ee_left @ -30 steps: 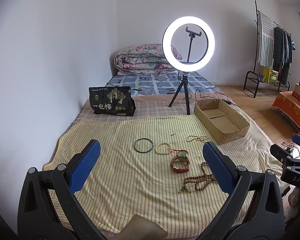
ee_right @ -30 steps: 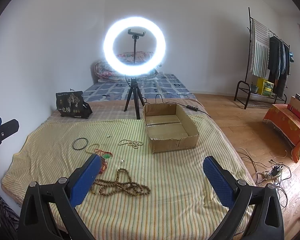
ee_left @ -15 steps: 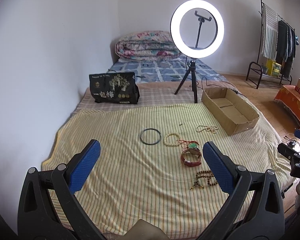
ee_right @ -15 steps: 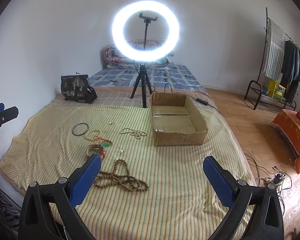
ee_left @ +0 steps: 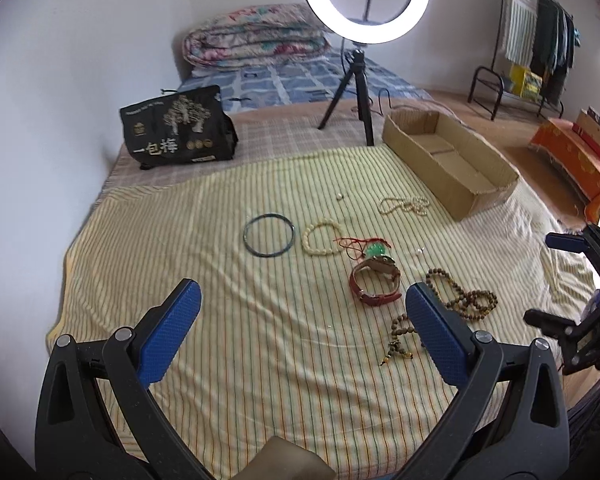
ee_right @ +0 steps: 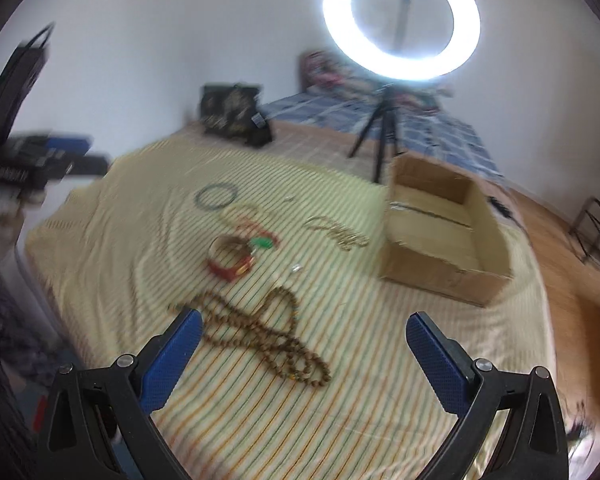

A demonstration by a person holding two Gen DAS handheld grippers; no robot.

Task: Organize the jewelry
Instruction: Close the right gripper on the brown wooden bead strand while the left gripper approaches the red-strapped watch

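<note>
Jewelry beaded, round, on striped sheet

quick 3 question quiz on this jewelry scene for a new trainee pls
1. True or false: the cardboard box already holds jewelry.
2. Which piece lies nearest the right gripper? A) dark bangle B) brown bead necklace C) pale bead bracelet
3. In a few words: what state are both grippers in, counting the left gripper?

Key
1. False: the box looks empty, and all pieces lie on the striped sheet.
2. B
3. Both open, holding nothing.
</note>
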